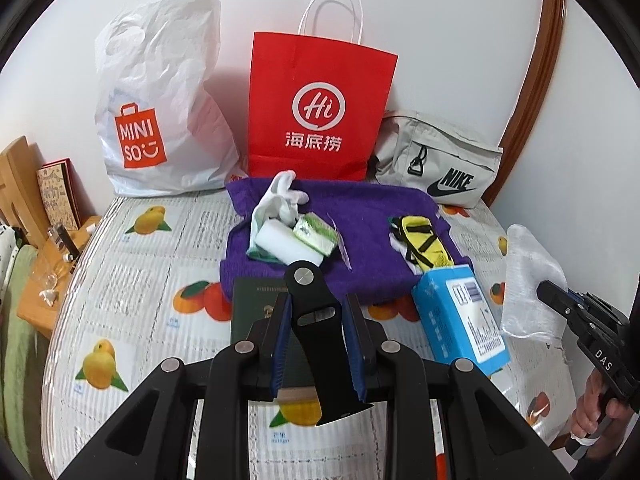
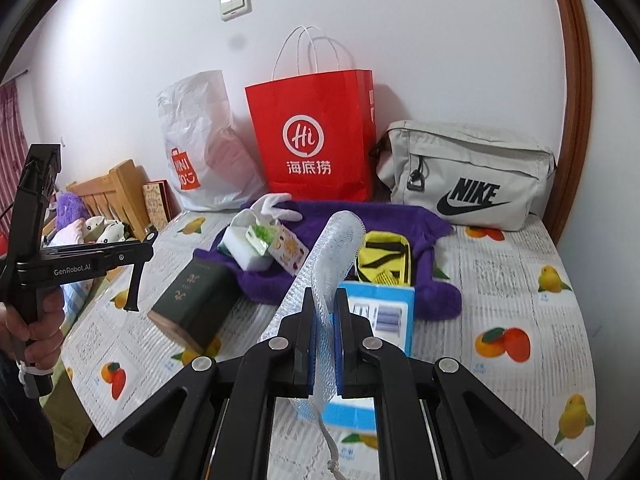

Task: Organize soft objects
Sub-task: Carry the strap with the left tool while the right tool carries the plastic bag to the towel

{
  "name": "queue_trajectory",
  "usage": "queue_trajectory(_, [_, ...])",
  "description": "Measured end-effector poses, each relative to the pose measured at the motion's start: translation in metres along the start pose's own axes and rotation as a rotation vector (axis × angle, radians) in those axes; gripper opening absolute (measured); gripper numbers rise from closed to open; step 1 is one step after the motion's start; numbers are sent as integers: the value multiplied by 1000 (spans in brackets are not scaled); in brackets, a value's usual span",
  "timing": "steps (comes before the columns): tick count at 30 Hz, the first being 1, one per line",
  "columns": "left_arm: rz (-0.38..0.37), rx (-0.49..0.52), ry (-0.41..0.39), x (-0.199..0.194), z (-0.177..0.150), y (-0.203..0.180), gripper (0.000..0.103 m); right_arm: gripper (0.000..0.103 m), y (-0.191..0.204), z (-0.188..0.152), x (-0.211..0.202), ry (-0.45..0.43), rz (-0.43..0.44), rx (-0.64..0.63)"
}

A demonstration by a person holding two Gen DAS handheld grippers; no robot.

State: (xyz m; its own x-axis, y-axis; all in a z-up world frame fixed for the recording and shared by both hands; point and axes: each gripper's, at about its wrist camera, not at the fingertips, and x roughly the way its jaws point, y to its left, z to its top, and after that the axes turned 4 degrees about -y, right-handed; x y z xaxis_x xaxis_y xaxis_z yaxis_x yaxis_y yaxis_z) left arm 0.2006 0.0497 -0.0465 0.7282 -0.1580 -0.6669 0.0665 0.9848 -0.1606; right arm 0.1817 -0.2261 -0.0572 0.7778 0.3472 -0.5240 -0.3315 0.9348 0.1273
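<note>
My left gripper (image 1: pixel 316 304) is shut on a black wedge-shaped stand (image 1: pixel 318 332) and holds it above a dark green box (image 1: pixel 256 304). My right gripper (image 2: pixel 323 300) is shut on a white mesh pouch (image 2: pixel 334 248), held above the table; the pouch also shows in the left wrist view (image 1: pixel 528 280). A purple towel (image 1: pixel 360 236) lies mid-table. On it are a white glove (image 1: pixel 280 196), a white sponge (image 1: pixel 288 248), a green-white packet (image 1: pixel 316 236) and a yellow-black pouch (image 1: pixel 424 244).
A blue box (image 1: pixel 460 316) lies at the towel's front right. A white Miniso bag (image 1: pixel 160 108), a red paper bag (image 1: pixel 320 108) and a grey Nike bag (image 1: pixel 440 160) stand along the wall. The fruit-print tablecloth (image 1: pixel 140 288) covers the table; wooden furniture (image 1: pixel 36 280) sits left.
</note>
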Motion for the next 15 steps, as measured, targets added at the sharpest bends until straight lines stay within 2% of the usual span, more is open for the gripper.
queue_trajectory(15, [10,5,-11,20,32,4,25,7,-5,29,33,-6,9,-3])
